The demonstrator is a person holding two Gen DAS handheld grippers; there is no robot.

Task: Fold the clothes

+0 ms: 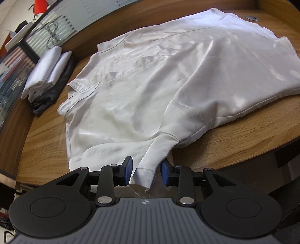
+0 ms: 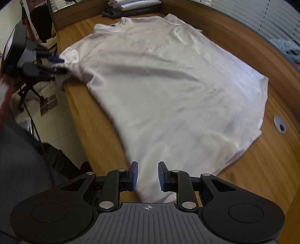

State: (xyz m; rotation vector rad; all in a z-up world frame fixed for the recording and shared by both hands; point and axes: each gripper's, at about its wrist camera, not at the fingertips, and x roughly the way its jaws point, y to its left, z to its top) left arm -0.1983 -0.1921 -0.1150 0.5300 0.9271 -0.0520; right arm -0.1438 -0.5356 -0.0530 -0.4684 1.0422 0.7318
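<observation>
Left gripper (image 1: 145, 171), at the bottom of its own view, has blue pads parted with the sleeve (image 1: 150, 161) of the white shirt (image 1: 168, 75) hanging between them; the pads flank the cuff without pressing it, and a loose thread trails below the hem. No earlier look is on hand to compare. Left of the shirt, at the left edge, lies a stack (image 1: 46, 75) of folded white and dark clothes; the blurred panels behind it carry print too soft to read. The shirt lies spread across the wooden table (image 1: 46, 135), with its far corner near a metal grommet (image 1: 252, 17) at the upper right.

In the right wrist view, the left gripper (image 2: 58, 64) shows smeared at the left edge beside the sleeve, its grip there impossible to judge. Right gripper (image 2: 148, 176), at the bottom centre, has its pads apart over the shirt's (image 2: 168, 93) hem and holds nothing. A small crosshair mark on its grey body is the only marking; no wording shows. The grommet (image 2: 280, 124) sits at the right.
</observation>
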